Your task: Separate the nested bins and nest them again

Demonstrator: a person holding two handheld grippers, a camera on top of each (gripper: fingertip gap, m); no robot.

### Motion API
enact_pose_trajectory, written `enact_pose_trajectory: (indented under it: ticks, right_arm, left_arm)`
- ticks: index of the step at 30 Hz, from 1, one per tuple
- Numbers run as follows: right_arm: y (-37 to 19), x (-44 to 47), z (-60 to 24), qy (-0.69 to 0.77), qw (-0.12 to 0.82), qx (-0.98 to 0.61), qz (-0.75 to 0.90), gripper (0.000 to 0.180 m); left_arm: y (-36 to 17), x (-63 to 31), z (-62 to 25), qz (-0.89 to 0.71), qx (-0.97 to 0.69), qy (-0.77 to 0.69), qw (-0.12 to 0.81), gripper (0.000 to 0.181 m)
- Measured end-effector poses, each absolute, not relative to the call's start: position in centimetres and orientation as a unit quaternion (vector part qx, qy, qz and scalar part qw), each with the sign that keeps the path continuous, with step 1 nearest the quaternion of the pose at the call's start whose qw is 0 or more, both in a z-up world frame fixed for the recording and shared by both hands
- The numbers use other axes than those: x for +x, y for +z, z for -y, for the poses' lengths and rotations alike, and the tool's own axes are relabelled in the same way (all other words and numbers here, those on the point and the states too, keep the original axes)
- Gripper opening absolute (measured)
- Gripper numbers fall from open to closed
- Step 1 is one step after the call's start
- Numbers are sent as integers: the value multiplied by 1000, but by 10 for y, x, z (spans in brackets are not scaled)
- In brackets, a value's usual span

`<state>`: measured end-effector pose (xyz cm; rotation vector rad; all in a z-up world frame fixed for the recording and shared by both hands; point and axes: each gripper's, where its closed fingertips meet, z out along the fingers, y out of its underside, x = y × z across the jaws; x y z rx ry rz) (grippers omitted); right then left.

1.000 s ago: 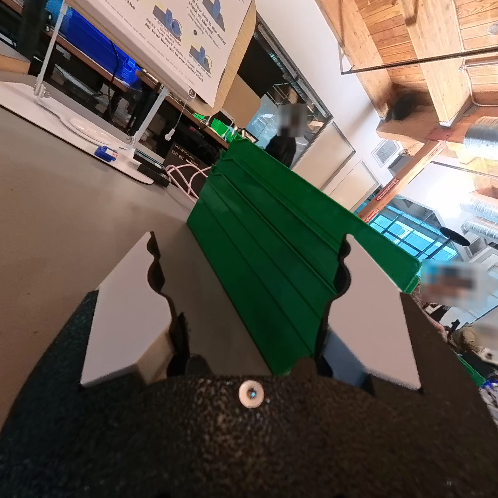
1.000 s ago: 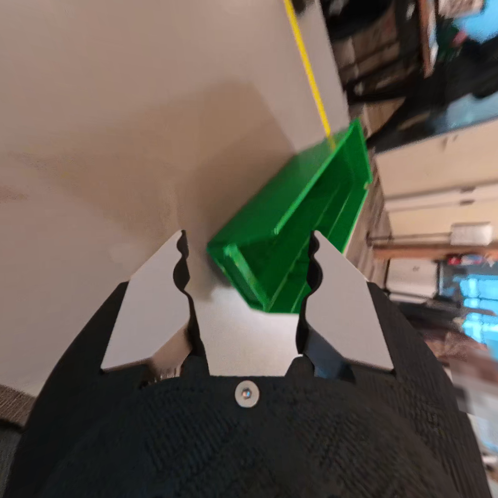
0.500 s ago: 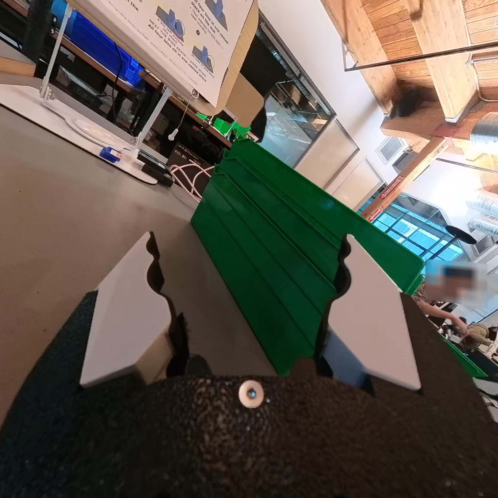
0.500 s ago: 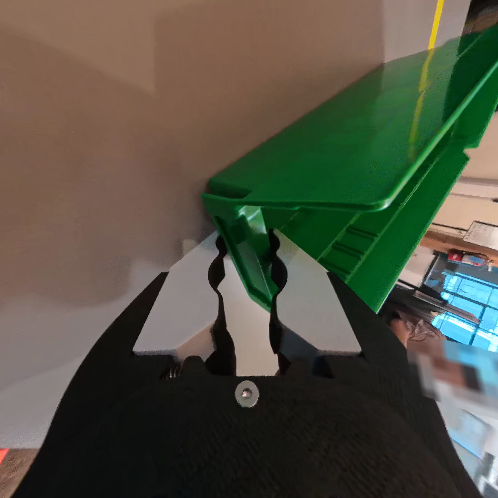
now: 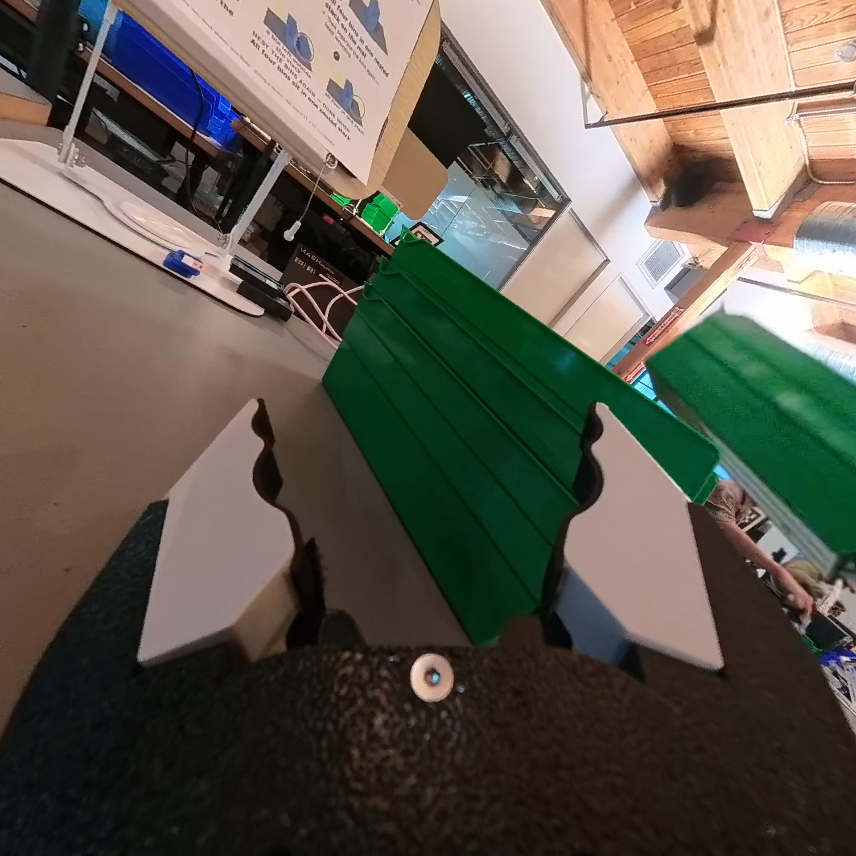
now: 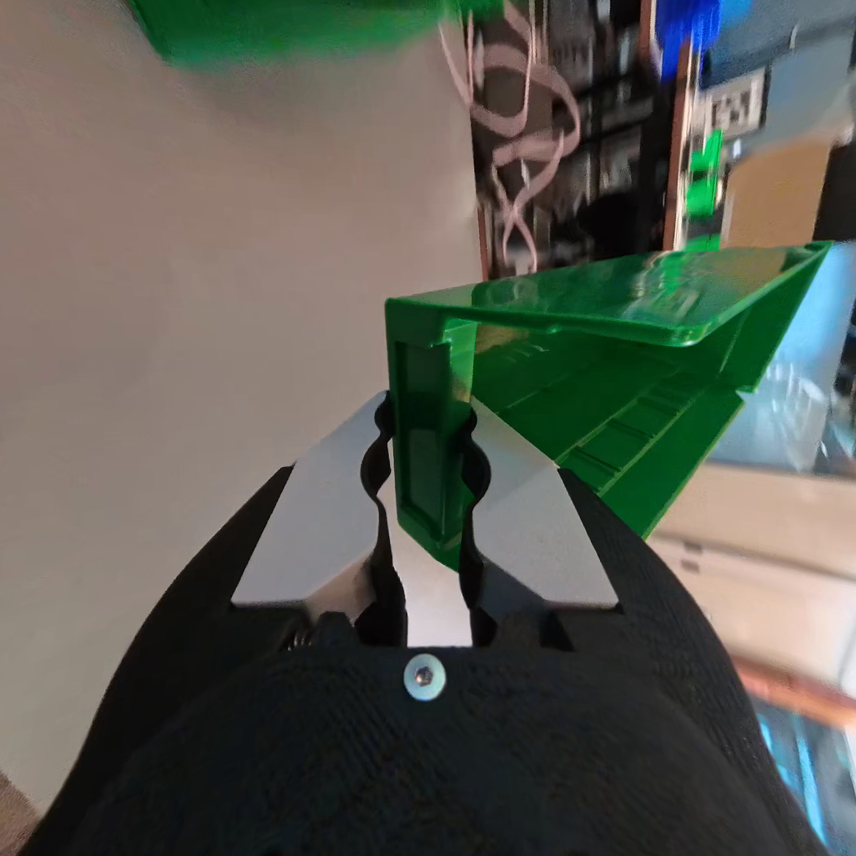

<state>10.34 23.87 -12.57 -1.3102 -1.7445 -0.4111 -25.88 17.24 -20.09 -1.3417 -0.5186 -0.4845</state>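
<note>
- Low over the grey tabletop [image 5: 116, 370], the left gripper [image 5: 426, 407] sits with its jaws spread wide and nothing between them, its right finger [image 5: 634, 532] close against the ribbed side wall of a stack of nested green bins [image 5: 463, 417] resting on the table.
- Behind the stack, a white instruction board [image 5: 296, 60] on a white stand rises over a small blue object [image 5: 183, 264], with pale cables [image 5: 319, 301] trailing off the table's far edge.
- At the left wrist view's right edge, a separate green bin [image 5: 764, 417] hangs blurred in the air, clear of the stack.
- Across on the right, the right gripper [image 6: 428, 407] is clamped on the end wall of that single green bin [image 6: 602, 370], one finger on either face, the bin lifted off the tabletop [image 6: 231, 278].
</note>
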Motion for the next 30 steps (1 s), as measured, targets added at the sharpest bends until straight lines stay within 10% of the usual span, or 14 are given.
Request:
enact_pose_trajectory:
  ticks: [11,30]
  right_arm:
    - [-104,-93,-168,-72,414,-403,813,26]
    - [-160,-130,-187,-123,331,-418,837,25]
  left_arm:
    - [-199,-261,-171,240,-597,-234,728,129]
    - [-199,-262,-171,244,-594,-241,728,128]
